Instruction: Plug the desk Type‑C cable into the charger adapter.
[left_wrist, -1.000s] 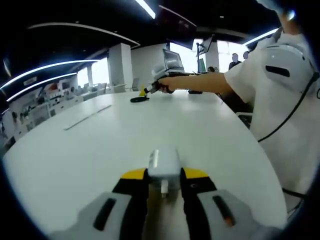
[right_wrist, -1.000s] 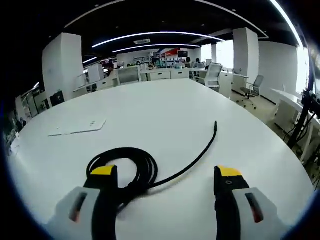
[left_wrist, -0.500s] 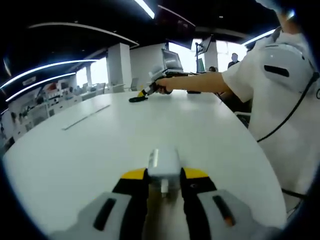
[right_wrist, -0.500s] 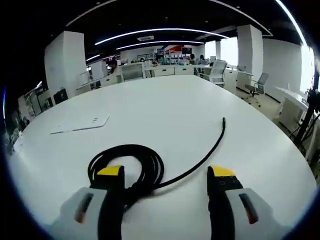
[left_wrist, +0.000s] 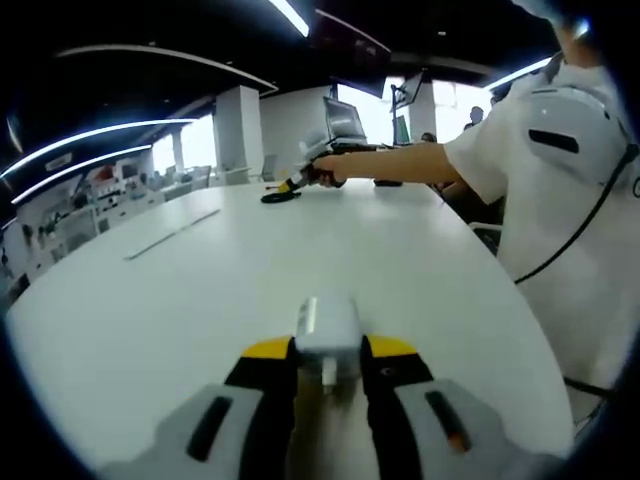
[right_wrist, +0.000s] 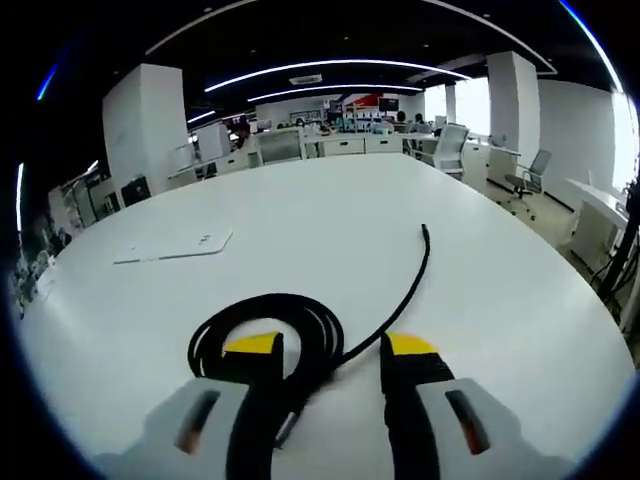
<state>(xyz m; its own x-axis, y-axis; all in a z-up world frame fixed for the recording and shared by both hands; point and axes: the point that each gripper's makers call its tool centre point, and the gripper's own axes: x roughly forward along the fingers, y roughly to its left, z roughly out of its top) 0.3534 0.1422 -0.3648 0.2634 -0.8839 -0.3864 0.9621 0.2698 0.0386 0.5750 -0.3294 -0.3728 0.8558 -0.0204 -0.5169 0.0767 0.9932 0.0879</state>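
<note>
Over on the left, left gripper (left_wrist: 327, 368) clamped tight on the white charger adapter (left_wrist: 327, 328), held just above the white table (left_wrist: 200, 290). Further back in the left gripper view, person's arm (left_wrist: 400, 162) stretched out over the far end of the table. Moving right, right gripper (right_wrist: 331, 362) down low at the black Type-C cable (right_wrist: 290, 325), jaws partly closed with a gap between them, straddling the coil where the loose end (right_wrist: 424, 232) runs off across the table. Not squeezing anything yet. Flat white panel (right_wrist: 172, 246) off to the side.
</note>
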